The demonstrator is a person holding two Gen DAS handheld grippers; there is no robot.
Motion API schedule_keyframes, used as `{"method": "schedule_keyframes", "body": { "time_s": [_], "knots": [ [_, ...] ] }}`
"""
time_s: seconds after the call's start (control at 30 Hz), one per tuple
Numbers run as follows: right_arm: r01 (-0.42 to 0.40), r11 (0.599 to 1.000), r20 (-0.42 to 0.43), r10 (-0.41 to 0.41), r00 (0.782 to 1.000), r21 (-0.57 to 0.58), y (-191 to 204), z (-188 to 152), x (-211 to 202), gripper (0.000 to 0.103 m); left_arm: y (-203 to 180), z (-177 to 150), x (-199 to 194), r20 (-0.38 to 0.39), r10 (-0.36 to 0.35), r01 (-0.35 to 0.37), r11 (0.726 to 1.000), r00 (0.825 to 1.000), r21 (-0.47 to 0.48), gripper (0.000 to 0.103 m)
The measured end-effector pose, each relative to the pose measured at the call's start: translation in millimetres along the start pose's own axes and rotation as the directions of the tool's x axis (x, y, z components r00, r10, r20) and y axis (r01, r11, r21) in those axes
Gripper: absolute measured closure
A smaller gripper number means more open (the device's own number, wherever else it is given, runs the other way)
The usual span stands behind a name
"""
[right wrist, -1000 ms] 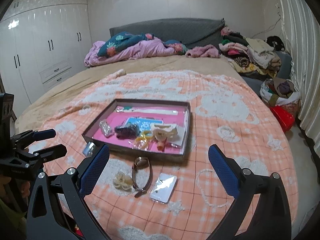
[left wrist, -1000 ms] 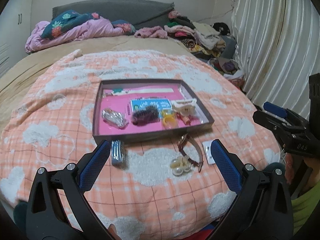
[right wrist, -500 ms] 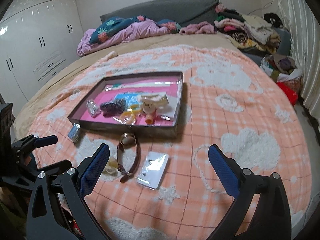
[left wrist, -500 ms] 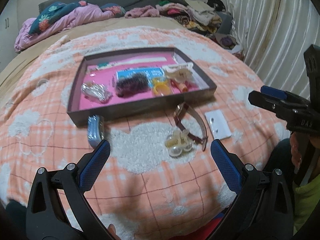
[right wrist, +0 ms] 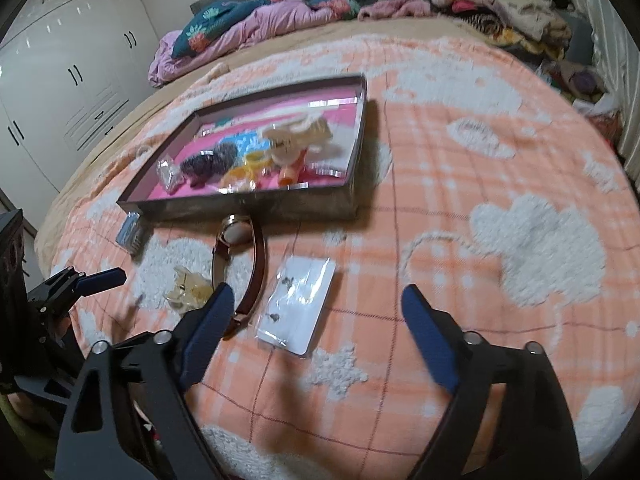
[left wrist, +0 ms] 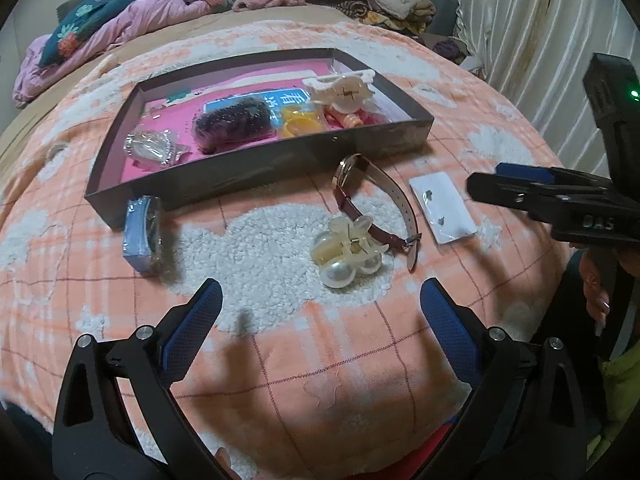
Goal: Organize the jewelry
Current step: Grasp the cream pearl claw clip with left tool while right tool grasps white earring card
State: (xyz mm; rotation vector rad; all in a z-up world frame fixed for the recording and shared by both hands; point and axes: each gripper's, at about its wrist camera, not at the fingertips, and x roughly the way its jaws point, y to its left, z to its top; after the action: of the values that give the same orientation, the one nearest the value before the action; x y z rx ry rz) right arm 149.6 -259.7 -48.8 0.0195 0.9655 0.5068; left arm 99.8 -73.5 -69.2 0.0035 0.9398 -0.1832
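Both black blue-padded grippers, left (left wrist: 320,312) and right (right wrist: 316,312), hang released near a shallow grey pink-lined tray (left wrist: 256,168); the right's jaws have just been narrowing on nothing, its body marked "DAS".

— What are you working over?
— Your blanket (left wrist: 280,360) is soft orange checked cloth with rough, fleecy white patches. The tray (left wrist: 256,168) at twelve o'clock has matt grey card-like walls and a glossy pink floor.

— And the loose pieces?
— Your hair claw (left wrist: 346,246) is translucent glossy plastic with smooth pearly beads. At two o'clock of it, the watch (left wrist: 360,176) has a shiny metal rim and smooth leather-like strap. The earring card (right wrist: 298,306) sits in shiny clear film.
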Motion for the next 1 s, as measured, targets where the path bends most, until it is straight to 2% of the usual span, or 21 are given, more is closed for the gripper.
{"method": "schedule_keyframes", "body": {
  "time_s": [0.17,0.3,0.4,0.43,0.47,0.5,0.53,0.8,0.93,1.0],
  "knots": [
    [0.004,1.000,-0.046,-0.003,0.999,0.019,-1,-4,19,0.028,-1,-2,7,-0.012,0.001,0.000,1.000,1.000,0.003,0.015],
    [0.041,0.999,-0.044,-0.041,0.998,-0.009,4,-5,27,0.035,-1,-1,14,-0.013,0.007,-0.007,1.000,1.000,0.005,0.016],
    [0.040,0.998,-0.040,-0.041,0.998,-0.039,11,-6,32,0.040,-2,1,19,-0.013,0.007,-0.007,1.000,1.000,-0.001,0.016],
    [0.034,0.998,-0.041,-0.036,0.999,-0.045,12,-7,35,0.046,-3,2,22,-0.012,0.010,-0.010,1.000,1.000,0.003,0.016],
    [0.016,0.999,-0.044,-0.018,0.999,-0.052,14,-7,36,0.061,-3,3,24,-0.012,0.013,-0.013,1.000,1.000,0.007,0.016],
    [-0.028,0.998,-0.051,0.025,0.998,-0.059,16,-7,37,0.072,-4,4,26,-0.013,0.014,-0.014,1.000,1.000,0.009,0.016],
    [-0.049,0.997,-0.053,0.046,0.998,-0.060,17,-7,37,0.078,-4,5,29,-0.017,0.017,-0.016,1.000,1.000,0.009,0.017],
    [-0.030,0.998,0.035,0.032,0.999,-0.060,8,-1,20,0.082,-6,11,40,-0.022,0.004,-0.003,1.000,1.000,0.022,0.041],
    [-0.031,0.998,0.059,0.035,0.998,-0.054,4,1,14,0.082,-11,15,44,-0.014,-0.017,0.017,0.999,1.000,0.047,0.060],
    [-0.034,0.997,0.073,0.039,0.997,-0.065,5,2,11,0.082,-16,17,47,-0.011,-0.014,0.015,0.997,1.000,0.075,0.064]
  ]
}}
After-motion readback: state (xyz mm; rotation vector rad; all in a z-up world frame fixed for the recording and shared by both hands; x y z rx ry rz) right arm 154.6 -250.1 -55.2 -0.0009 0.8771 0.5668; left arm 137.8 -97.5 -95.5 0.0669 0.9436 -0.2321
